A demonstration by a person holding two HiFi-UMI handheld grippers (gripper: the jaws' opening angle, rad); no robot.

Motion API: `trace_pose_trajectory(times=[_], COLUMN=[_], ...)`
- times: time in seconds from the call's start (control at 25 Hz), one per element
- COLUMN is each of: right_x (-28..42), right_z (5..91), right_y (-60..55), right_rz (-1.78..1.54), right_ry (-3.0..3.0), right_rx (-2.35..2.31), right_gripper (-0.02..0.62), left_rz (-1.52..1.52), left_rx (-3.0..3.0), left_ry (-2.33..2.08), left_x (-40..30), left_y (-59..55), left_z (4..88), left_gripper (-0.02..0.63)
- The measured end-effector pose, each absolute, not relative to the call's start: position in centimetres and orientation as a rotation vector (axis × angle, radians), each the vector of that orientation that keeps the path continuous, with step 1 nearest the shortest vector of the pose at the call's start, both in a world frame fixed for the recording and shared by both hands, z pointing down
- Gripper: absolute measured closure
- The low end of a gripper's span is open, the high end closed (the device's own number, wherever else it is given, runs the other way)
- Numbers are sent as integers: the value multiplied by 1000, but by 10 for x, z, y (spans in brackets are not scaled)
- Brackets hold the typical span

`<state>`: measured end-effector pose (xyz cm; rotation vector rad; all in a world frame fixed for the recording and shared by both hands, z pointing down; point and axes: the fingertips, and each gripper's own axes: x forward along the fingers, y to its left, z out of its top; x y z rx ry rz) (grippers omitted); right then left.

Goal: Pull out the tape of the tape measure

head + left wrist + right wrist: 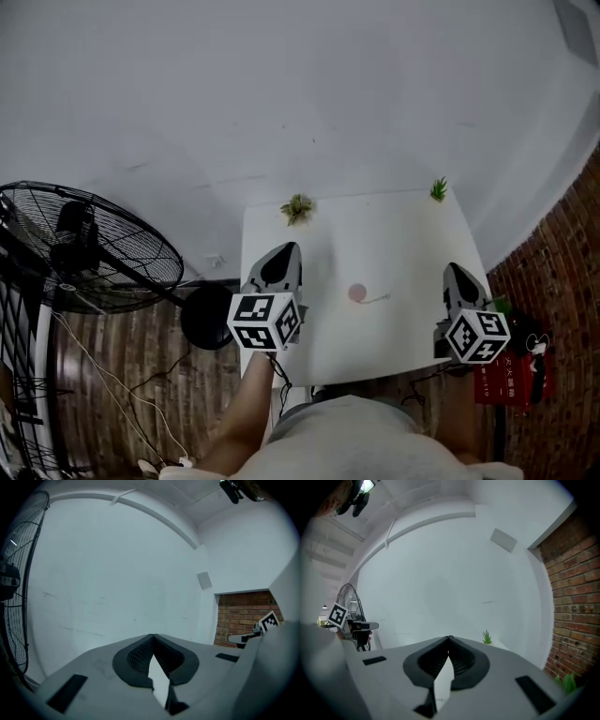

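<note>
Here, both the left gripper (288, 247) and the right gripper (456, 269) have their jaws pressed together on nothing, so a reach made like this could shove the light tape measure (357, 292) across the table (394, 239) instead of catching it. It lies pink and round between the two grippers, apart from both, its short tail pointing toward the right one.

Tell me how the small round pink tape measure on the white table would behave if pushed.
The small round pink tape measure looks little and seems to lie flat, so it would probably slide lightly rather than tip. Its thin tail of tape looks limp and would likely trail.
</note>
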<state>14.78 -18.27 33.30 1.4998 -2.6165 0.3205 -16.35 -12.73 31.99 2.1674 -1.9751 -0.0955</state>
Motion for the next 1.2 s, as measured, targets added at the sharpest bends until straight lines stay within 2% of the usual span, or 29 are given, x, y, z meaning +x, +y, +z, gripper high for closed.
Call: trace_pose_trajectory(times=[0.2, 1.2], right_x=[158, 162], right_z=[321, 333], right_y=[-177, -193], right_rz=[235, 248], right_ry=[-2580, -2498], right_rx=[1595, 1660], right_gripper=[594, 594], left_rz=[-178, -159], left_rx=[2069, 2051], left_ry=[-2052, -2048], left_x=[-180, -191], left_y=[-117, -132], left_z=[313, 325], left_gripper=[594, 594])
